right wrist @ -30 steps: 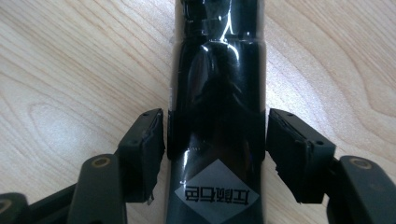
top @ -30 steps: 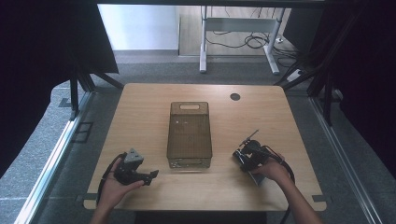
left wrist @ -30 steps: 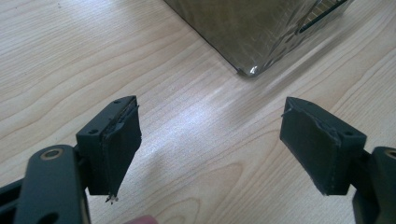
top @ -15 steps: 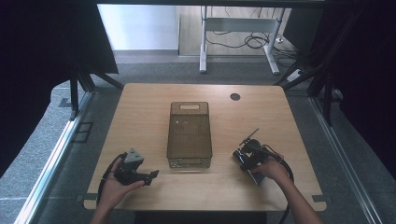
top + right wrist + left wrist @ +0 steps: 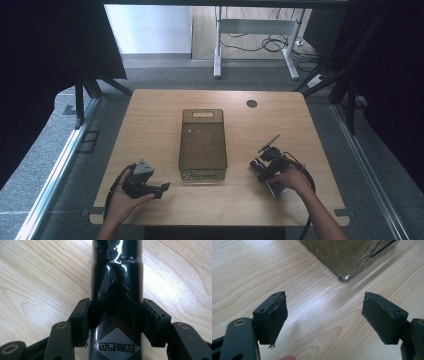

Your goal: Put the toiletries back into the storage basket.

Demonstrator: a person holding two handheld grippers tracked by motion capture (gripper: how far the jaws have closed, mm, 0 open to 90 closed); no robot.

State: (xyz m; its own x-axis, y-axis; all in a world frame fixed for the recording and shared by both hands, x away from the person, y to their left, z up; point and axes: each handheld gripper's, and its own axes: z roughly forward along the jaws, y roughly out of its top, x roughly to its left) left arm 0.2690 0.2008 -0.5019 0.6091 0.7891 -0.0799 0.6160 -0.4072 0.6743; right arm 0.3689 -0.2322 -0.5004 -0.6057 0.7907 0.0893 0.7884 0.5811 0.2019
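While clamped, bottle (image 5: 116,290) lengthwise along gripper (image 5: 116,320).

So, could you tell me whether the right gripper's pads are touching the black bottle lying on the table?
Touching: in the right gripper view both pads press flat against the black bottle's sides, no gap showing.

The bottle (image 5: 116,290) is black and shiny, with a grey diamond label near its bottom end. It lies flat on its side on the wooden table (image 5: 160,125), near the front right part. It is a little way to the right of the see-through brown bin (image 5: 203,145), not touching it.
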